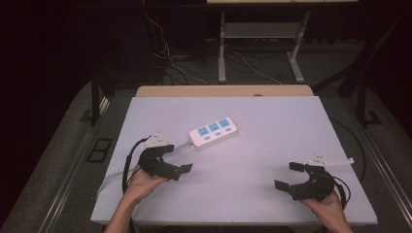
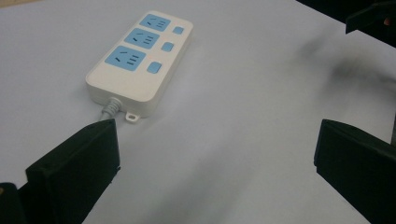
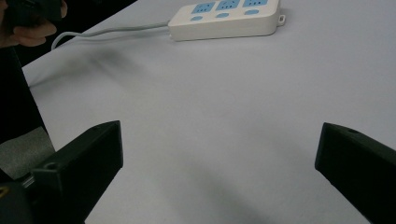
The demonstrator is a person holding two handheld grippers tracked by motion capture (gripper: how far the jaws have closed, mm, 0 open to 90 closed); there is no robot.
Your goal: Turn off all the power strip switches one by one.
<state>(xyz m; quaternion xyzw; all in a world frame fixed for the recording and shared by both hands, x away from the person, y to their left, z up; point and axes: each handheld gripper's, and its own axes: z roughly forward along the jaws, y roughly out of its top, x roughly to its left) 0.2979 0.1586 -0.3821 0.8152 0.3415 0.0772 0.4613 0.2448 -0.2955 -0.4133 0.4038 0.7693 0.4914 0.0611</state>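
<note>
A white power strip (image 1: 213, 131) with three blue sockets and three blue buttons lies flat on the white table (image 1: 277, 121), left of centre. Its grey cord (image 1: 180, 143) runs toward the left edge. My left gripper (image 1: 177, 158) is open and empty, just in front of and left of the strip's cord end. In the left gripper view the strip (image 2: 140, 60) lies beyond the wide-apart jaws of that gripper (image 2: 217, 154). My right gripper (image 1: 288, 176) stands open and empty near the front right. The right gripper view shows the strip (image 3: 225, 18) far ahead of its open jaws (image 3: 219, 154).
A wooden strip (image 1: 223, 91) borders the table's far edge. Behind it are the legs of another desk (image 1: 222, 48) and loose cables (image 1: 170, 58) on the dark floor. The right gripper's jaw (image 2: 371, 18) appears at the top right of the left gripper view.
</note>
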